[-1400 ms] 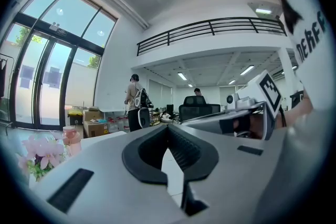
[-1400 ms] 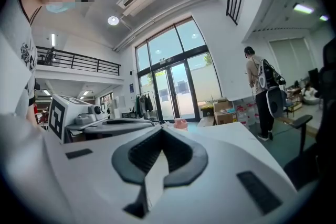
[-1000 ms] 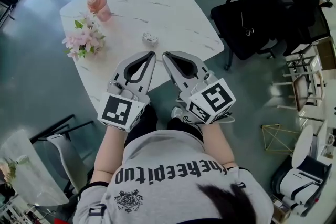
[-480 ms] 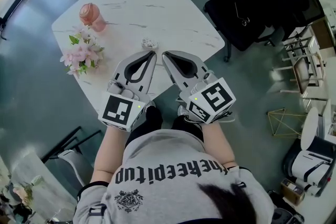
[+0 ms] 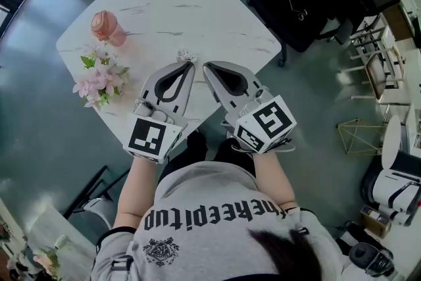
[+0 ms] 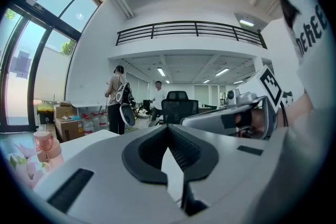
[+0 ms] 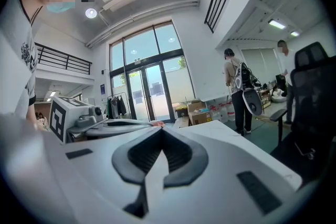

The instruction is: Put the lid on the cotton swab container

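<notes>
Fingers (image 5: 172, 85) pressed tip to tip on left gripper (image 5: 191, 66) and right gripper (image 5: 206, 68) alike in head view, pinching nothing, side by side over near edge of white table (image 5: 197, 3). Cotton swab container (image 5: 187, 54) on the tabletop just beyond left tips; lid not told apart from body, too small. Left gripper view: jaws together, empty, container out of sight. Right gripper view: likewise closed on nothing. Probably light, stiff, smooth plastic, apt to skid or tip; best pinched gently across lid's rim, body steadied at its sides.
</notes>
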A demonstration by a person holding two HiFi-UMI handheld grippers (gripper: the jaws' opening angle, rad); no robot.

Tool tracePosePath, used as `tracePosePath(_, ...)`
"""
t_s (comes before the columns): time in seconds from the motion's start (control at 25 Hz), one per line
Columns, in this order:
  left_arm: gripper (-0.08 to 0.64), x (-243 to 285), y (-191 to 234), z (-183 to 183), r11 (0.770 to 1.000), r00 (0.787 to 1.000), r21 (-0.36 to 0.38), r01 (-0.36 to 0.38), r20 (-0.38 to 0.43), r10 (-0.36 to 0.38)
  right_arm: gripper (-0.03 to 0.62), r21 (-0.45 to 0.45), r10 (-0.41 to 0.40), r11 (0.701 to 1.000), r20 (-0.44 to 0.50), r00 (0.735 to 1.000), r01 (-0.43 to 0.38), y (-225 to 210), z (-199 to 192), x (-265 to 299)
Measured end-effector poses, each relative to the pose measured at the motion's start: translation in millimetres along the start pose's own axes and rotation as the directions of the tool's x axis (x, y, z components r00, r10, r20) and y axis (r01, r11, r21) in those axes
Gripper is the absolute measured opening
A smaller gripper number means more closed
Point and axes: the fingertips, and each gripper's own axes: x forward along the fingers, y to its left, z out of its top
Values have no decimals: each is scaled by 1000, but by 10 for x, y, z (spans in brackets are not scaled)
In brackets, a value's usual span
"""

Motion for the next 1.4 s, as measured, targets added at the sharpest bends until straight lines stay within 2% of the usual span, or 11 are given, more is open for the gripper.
tracePosePath(0.36,15,59,132,-108,1000,999,-9,30,-14,-30,11,13,-52,999,-11,999,52,-31,-67,55)
tracePosePath(0.68,15,105,199,-179,1000,1000,-14,7,-25,-7,11,25,-68,997,-21,997,69,-115,-100,57)
tracePosePath(0.84,15,114,253,-220,1000,1000,-14,-21,-16,20,11,19,-48,999,-33,998,49,-143,-119,109)
tracePosePath(1.04,16,152,296,-283,999,998,-15,-47,-45,46,11,10,-8,1000,-49,999,9,-197,-103,196)
tracePosePath(1.28,19,225,393,-377,994,992,-7,-111,-64,110,11,8,50,999,-61,997,-50,-321,-64,322)
tracePosePath(1.4,95,284,413,-438,992,989,2,-124,-76,124,11,10,85,996,-71,994,-85,-386,-54,403)
